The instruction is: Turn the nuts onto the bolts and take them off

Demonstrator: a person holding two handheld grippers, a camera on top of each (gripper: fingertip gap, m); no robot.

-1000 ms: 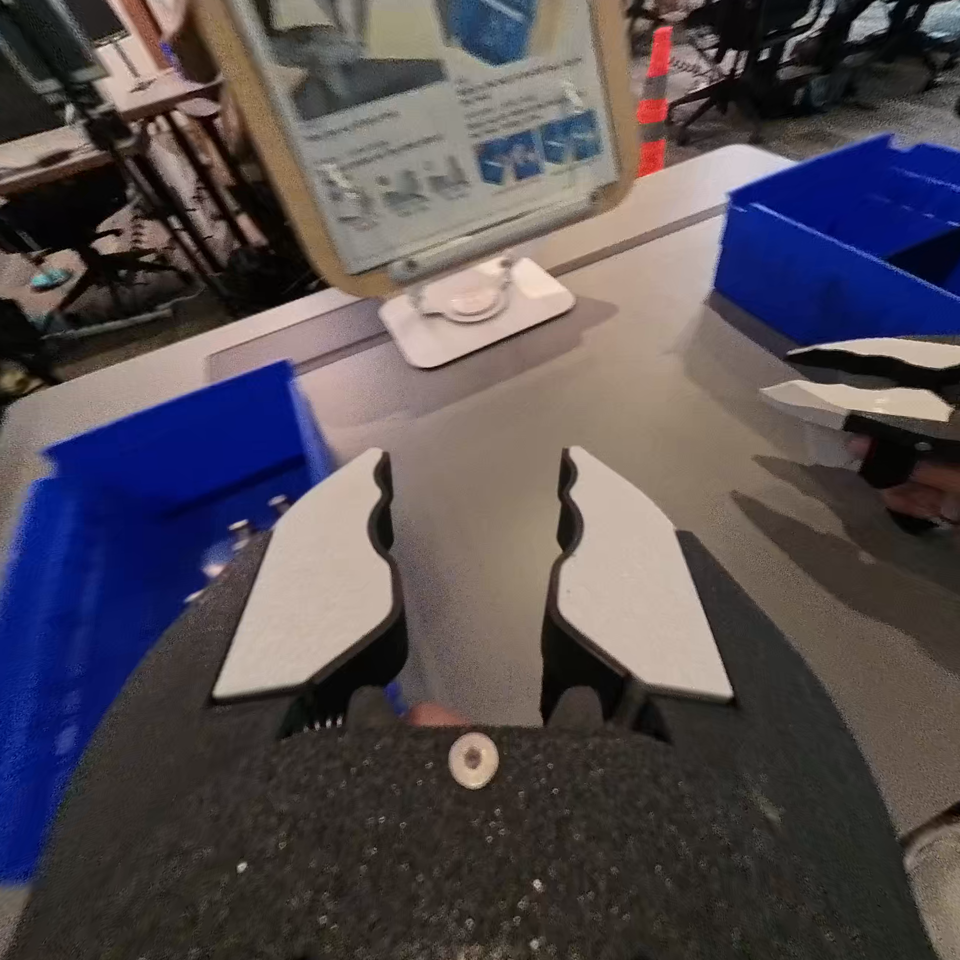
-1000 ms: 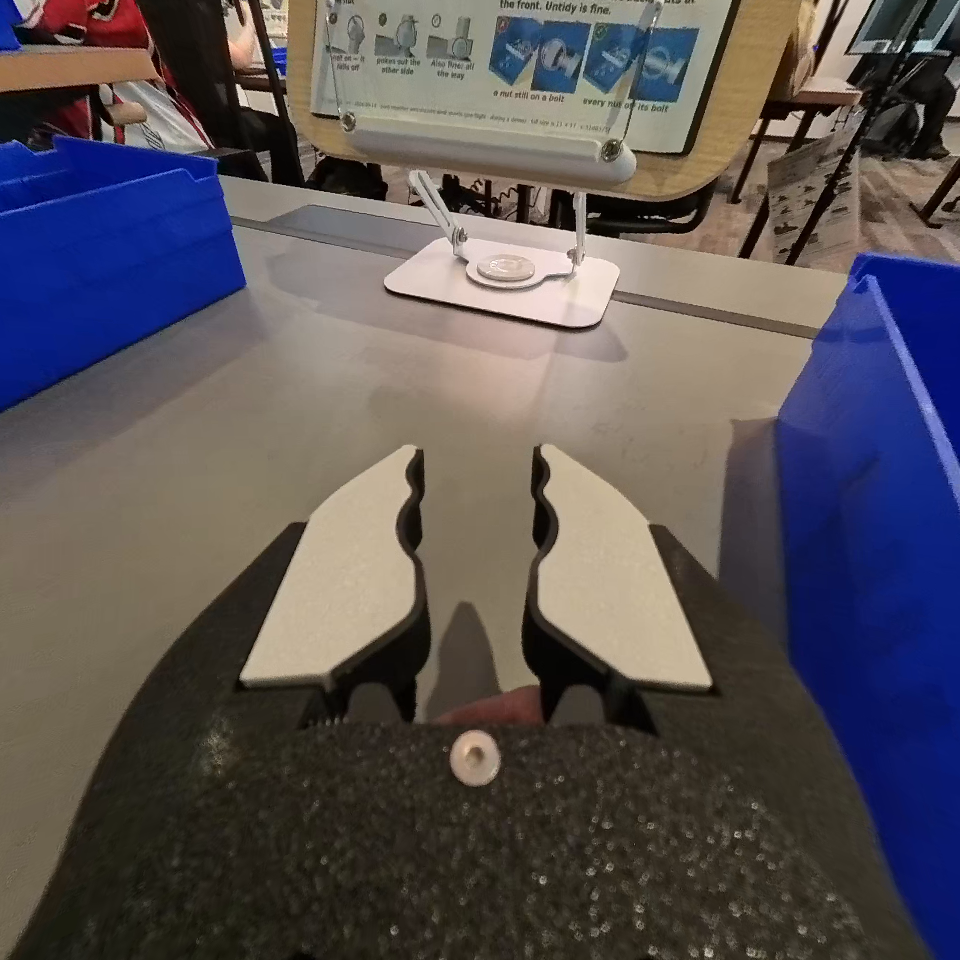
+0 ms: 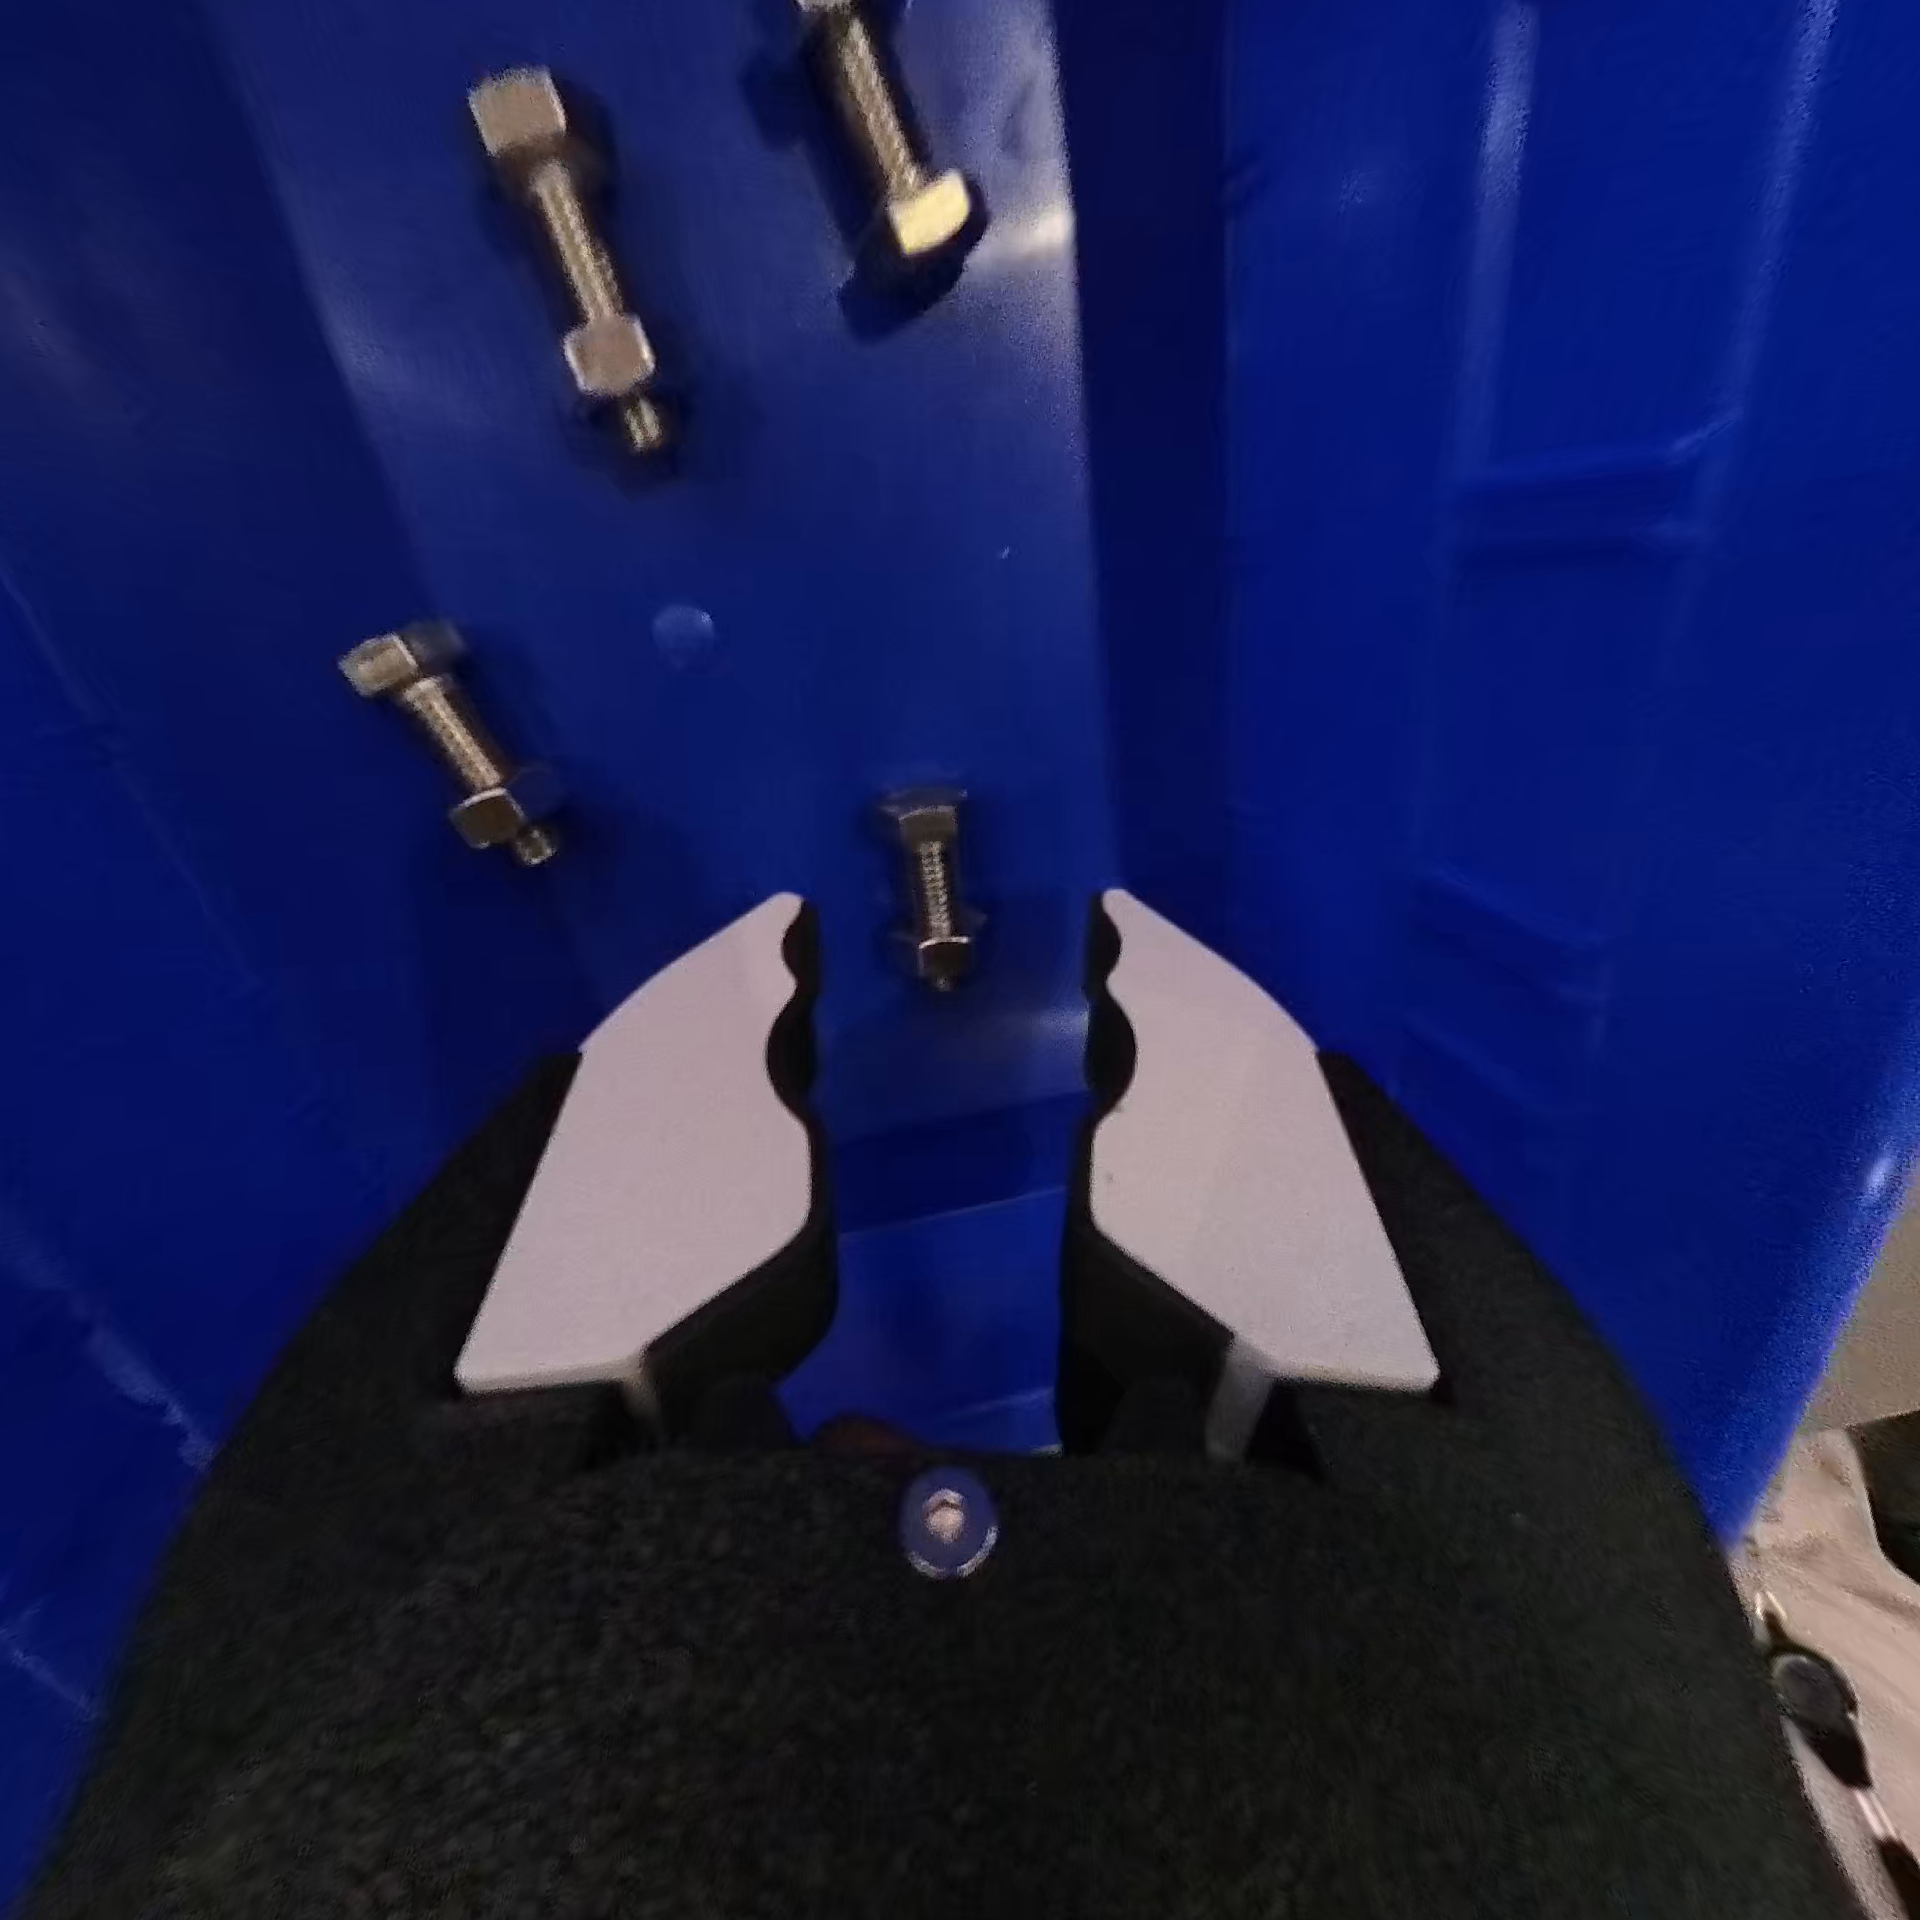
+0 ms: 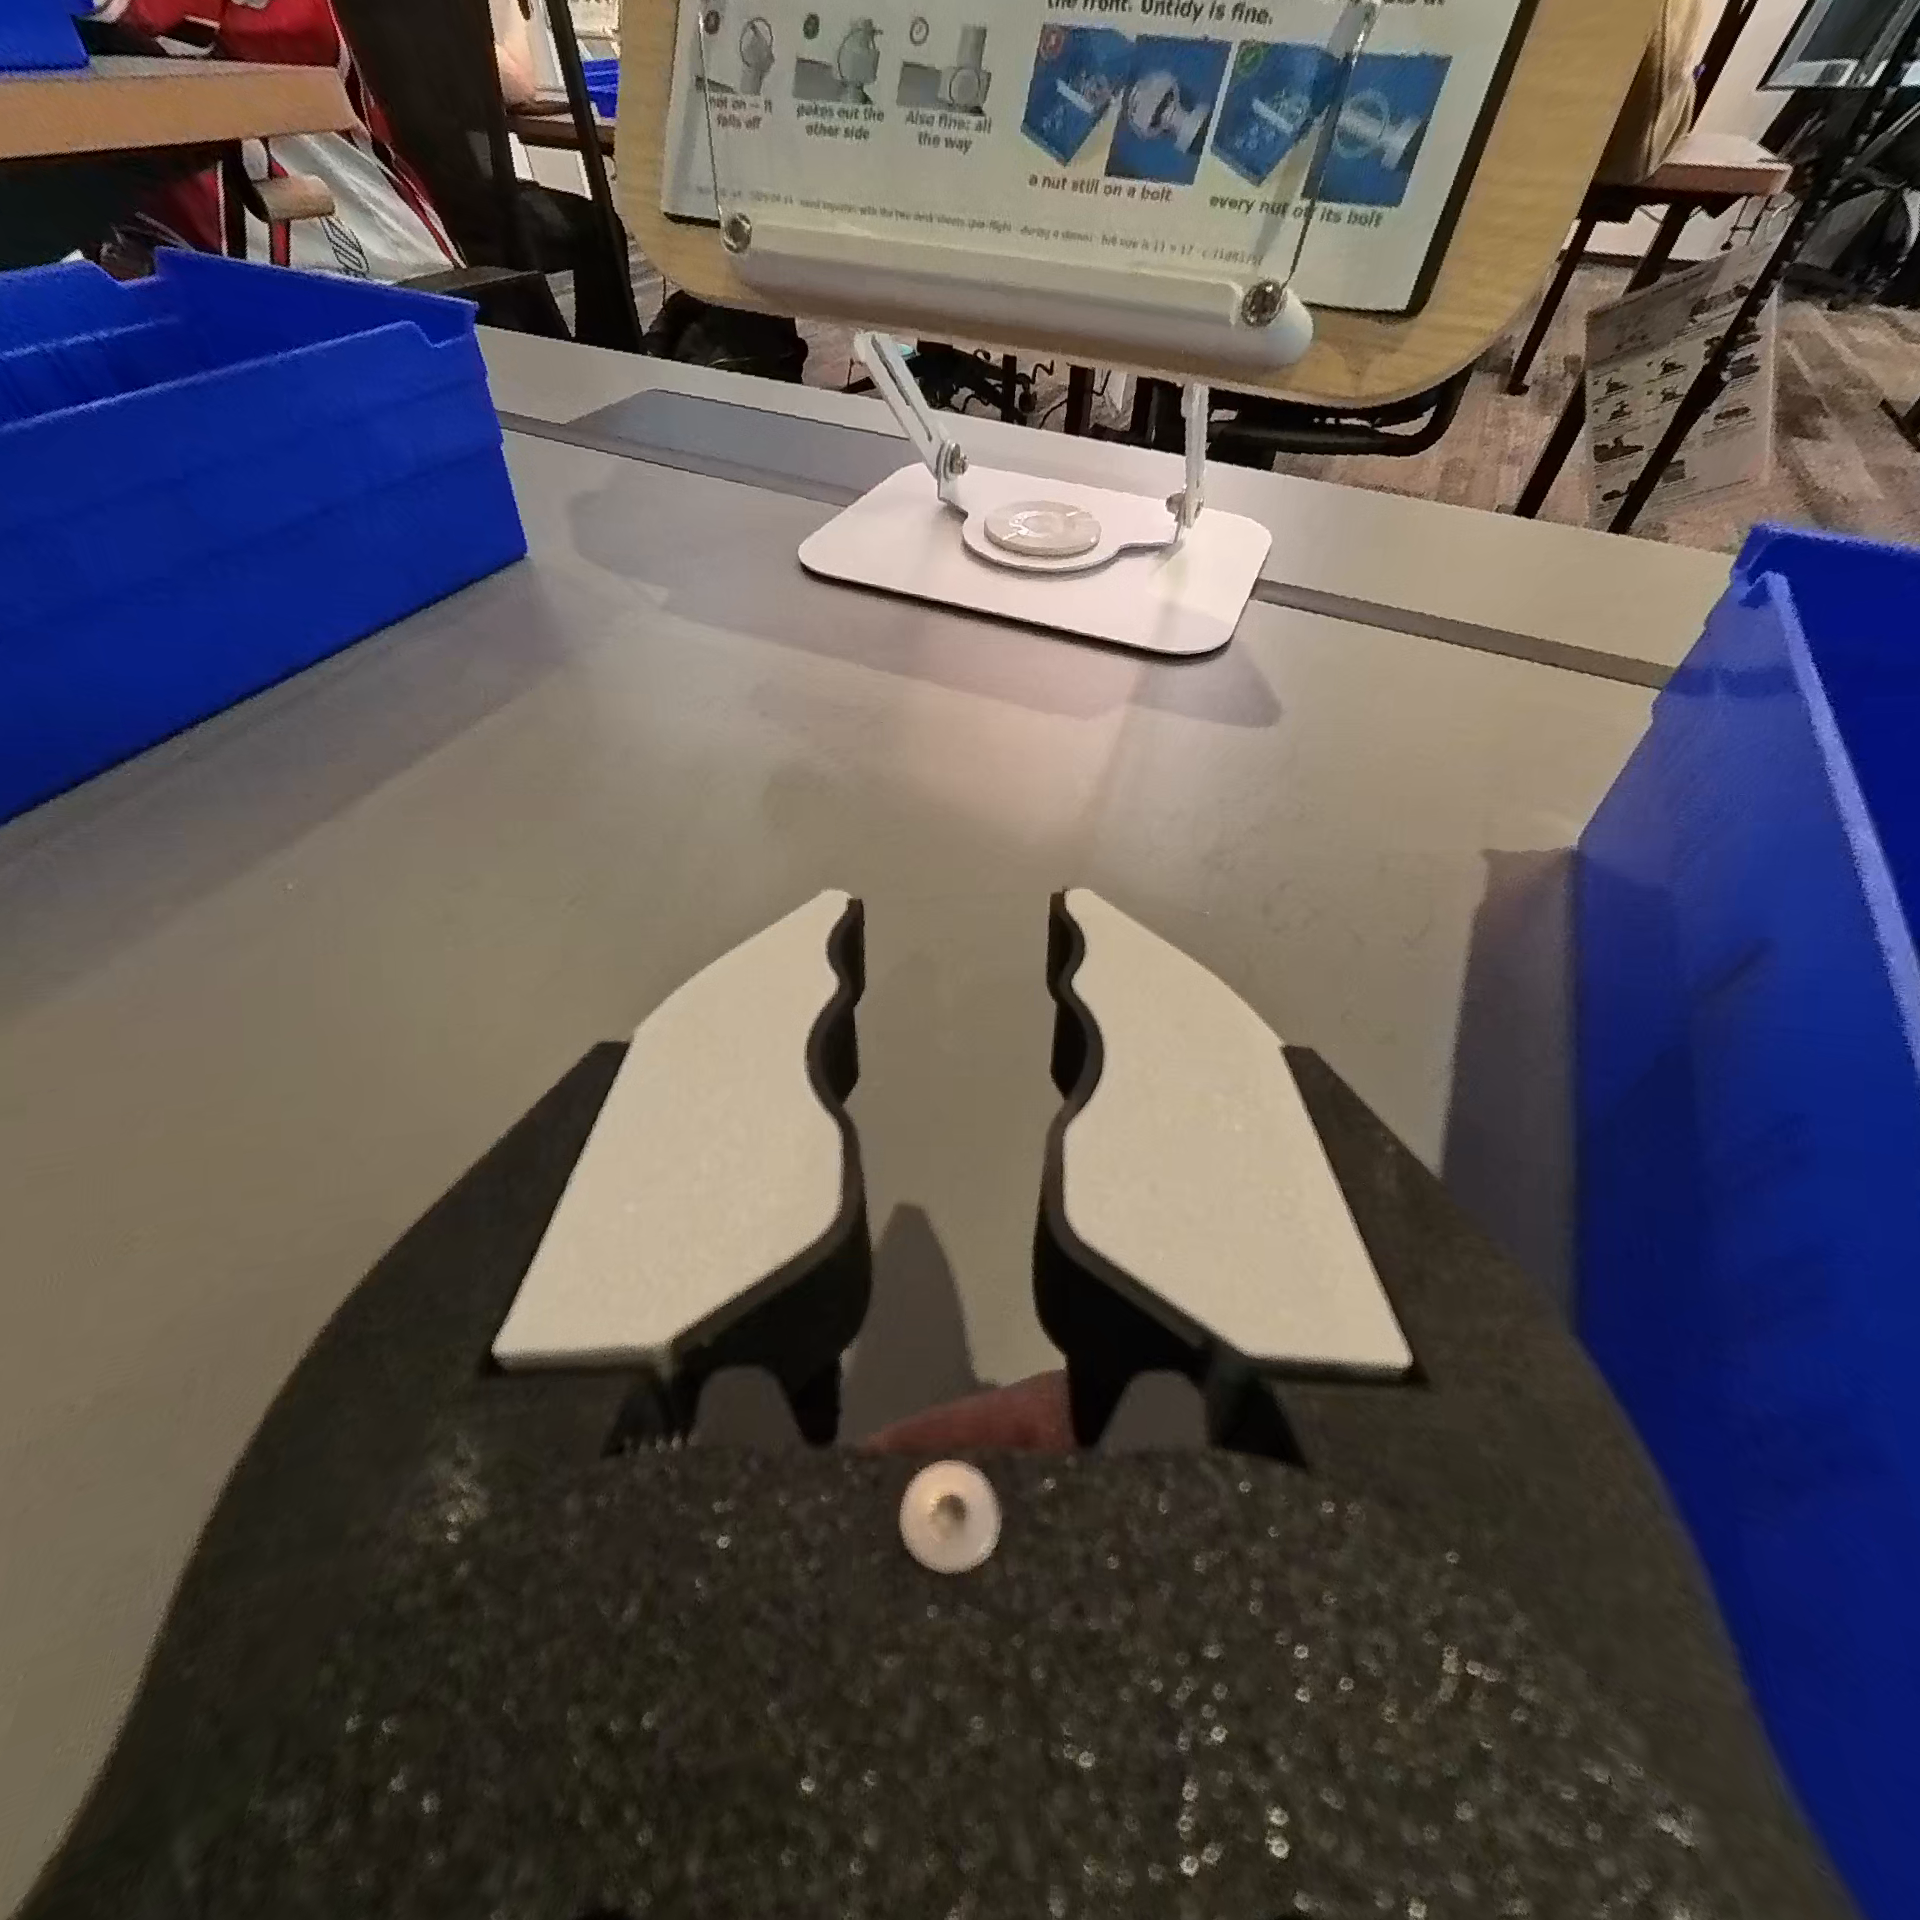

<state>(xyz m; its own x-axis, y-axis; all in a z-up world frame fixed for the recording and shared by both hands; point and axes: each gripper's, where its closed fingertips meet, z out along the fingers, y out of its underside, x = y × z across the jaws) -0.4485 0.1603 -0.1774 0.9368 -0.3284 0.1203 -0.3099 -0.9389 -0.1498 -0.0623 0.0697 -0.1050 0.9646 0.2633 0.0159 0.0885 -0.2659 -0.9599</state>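
Left gripper (image 3: 951, 940): a second ago it hung over the open grey table with the bin's edge at its left; now it is down inside the blue bin (image 3: 1455, 623), walls on both sides; jaws spread wide, nothing between them.

Nearest bolt (image 3: 928, 896): short, nut threaded near its tip; lies on the bin floor just beyond the fingertips and roughly centred in the gap, not touched.

Second bolt (image 3: 457, 746): left of the first, nut on near the end; apart from the gripper.

Long bolt (image 3: 571, 249): farther back, nut close to its tip.

Fourth bolt (image 3: 894, 135): top of view, partly cut off; whether it carries a nut I cannot tell.

Right gripper (image 4: 956, 935): much where it was a second ago, low over the grey table (image 4: 416, 935); jaws parted a little wider than before, holding nothing; a second blue bin (image 4: 1766, 1039) close at its right, another blue bin (image 4: 208, 520) far left; a sign stand (image 4: 1039, 561) well ahead.

Reading of the change: the left has gone in to fetch, and the short bolt looks the chosen piece; since the three bolts seen whole wear nuts, the work ahead is likely unscrewing; the right appears to wait for the handover; the bin wall beside the right finger leaves little room.
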